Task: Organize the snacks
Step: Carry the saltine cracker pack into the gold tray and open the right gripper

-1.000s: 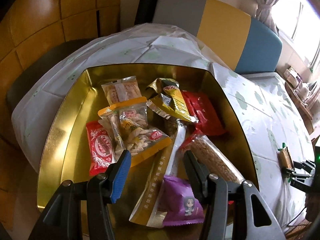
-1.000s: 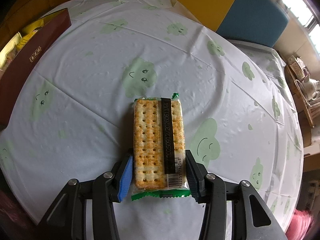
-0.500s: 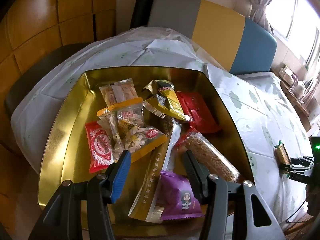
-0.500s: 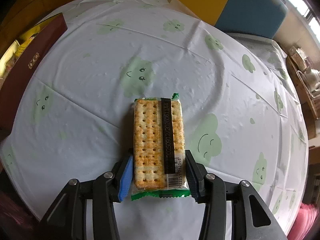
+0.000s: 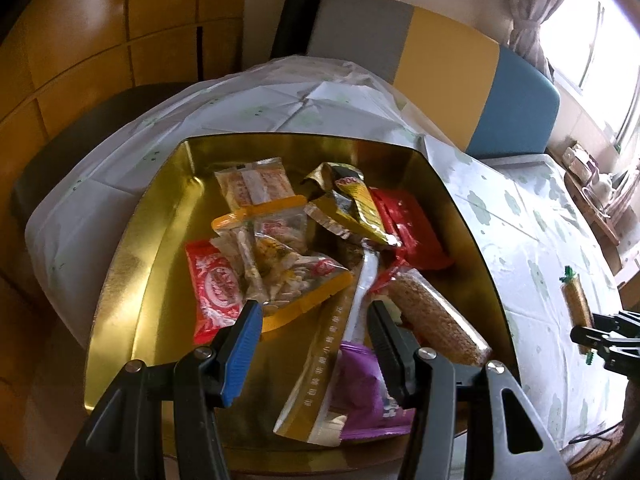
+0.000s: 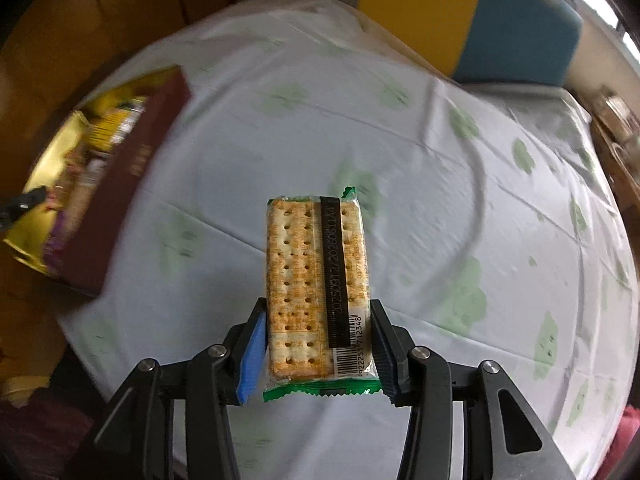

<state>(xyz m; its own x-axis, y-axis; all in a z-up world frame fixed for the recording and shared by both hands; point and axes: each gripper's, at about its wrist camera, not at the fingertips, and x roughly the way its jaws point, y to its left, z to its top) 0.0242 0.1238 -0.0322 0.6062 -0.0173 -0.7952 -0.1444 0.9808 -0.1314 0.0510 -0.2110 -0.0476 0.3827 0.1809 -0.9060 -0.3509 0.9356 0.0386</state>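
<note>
Change: the cracker packet (image 6: 318, 286) is now clear of the tablecloth (image 6: 420, 128); one second earlier it lay flat on the cloth with the same pads at its sides. The gold-lined snack box (image 6: 132, 176) now shows far more fully at the left of the right wrist view, and that view is blurred.
Meaning for task: pick-up is judged complete; carrying the packet to the box is the step in hand.
Right gripper (image 6: 318, 354): closed partway on the cracker packet, pads pressing both long edges at its near end; the far end projects unsupported.
Left gripper (image 5: 314, 332): jaws stand apart and empty, poised over the box's near part, above a gold sachet (image 5: 320, 364) and a purple packet (image 5: 360, 396); no contact visible.
Box contents: mixed wrapped snacks piled loosely; bare gold floor (image 5: 160, 280) remains on the left side.
Packet location: in the right gripper, above the table, well apart from the box.
</note>
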